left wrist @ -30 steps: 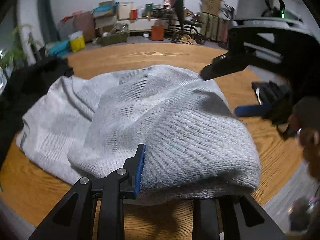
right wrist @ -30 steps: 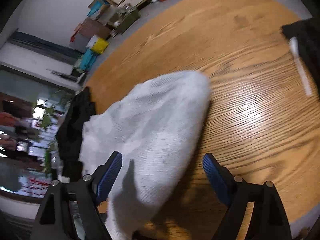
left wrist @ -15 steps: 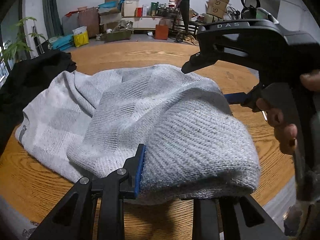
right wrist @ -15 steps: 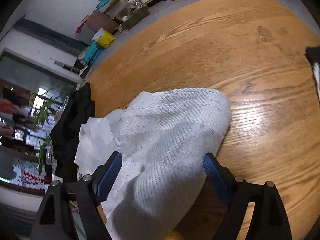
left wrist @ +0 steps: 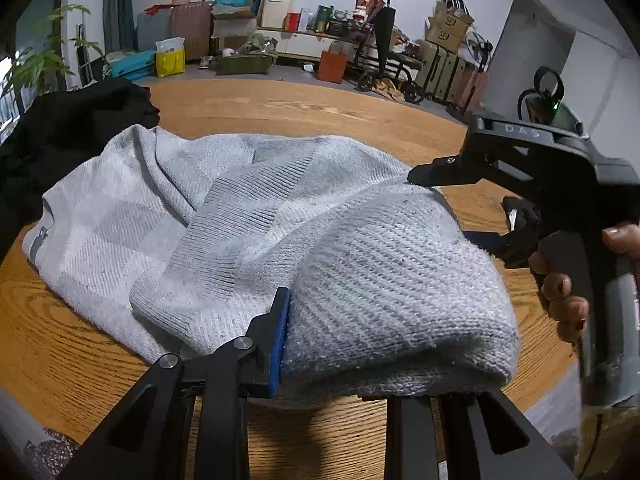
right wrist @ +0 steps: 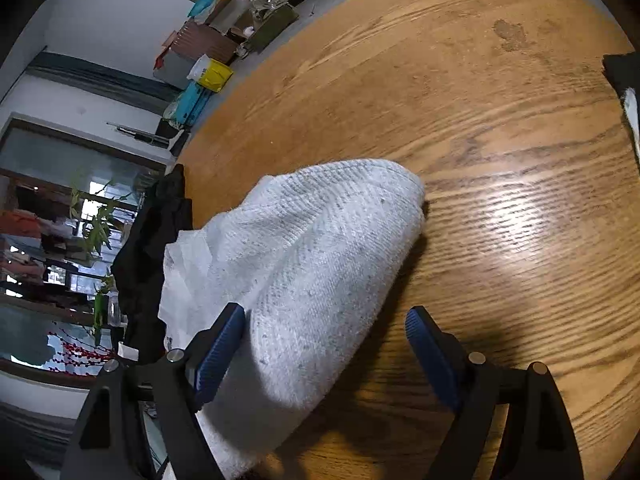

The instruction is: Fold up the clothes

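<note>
A light grey knitted sweater [left wrist: 248, 216] is spread over the near part of a round wooden table [left wrist: 304, 108], with a black garment [left wrist: 68, 128] lying at its far left edge. A bunched fold of the sweater is clamped in the left gripper [left wrist: 340, 360], its jaws narrowed on the thick knit. The right gripper [right wrist: 324, 344] is held with jaws wide: the folded end of the sweater is seen between them, unpinched. The right gripper's handle is wrapped by a hand [left wrist: 568, 288].
</note>
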The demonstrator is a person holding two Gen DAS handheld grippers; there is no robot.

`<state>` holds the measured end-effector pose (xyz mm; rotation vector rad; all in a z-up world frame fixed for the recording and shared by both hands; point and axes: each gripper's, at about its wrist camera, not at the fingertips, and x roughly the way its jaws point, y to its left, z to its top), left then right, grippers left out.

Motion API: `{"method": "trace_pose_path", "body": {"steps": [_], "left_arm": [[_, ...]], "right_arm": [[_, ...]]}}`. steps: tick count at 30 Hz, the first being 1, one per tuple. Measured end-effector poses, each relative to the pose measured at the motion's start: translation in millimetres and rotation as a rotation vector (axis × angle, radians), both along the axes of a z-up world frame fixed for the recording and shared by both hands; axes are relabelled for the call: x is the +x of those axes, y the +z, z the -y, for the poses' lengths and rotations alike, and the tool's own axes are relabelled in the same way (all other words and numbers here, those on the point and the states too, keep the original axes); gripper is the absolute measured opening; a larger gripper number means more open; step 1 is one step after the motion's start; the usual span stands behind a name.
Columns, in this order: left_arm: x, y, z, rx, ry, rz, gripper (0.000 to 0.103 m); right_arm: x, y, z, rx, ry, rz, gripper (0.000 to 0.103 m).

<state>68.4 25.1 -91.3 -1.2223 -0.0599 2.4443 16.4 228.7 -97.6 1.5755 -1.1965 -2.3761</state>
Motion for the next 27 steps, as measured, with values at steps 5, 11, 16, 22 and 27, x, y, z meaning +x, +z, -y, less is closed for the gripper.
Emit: {"method": "trace_pose_path", "body": {"steps": [5,11,16,22,27], "left_arm": [[-4,0,9,0.044,0.009,0.017,0.026],[-7,0,8,0.039,0.002,0.016,0.026],[-5,-1,6,0.027,0.000,0.014,0.026],[-2,0,1,0.001,-0.002,0.012,0.026],[9,1,-12,-0.014,-0.044,0.005,0.025]], "right_arm": [[-11,-1,5,-0.052,0.021,-0.035,0.087],[-20,-8,2,-0.079,0.002,-0.023,0.087],[-19,-23,-8,-0.107,-0.036,0.010,0.087],[-19,-37,-4,-0.158,-0.090,-0.024,0.064],[-6,-22,-4,-0.063,-0.082,-0.077,0.042]]}}
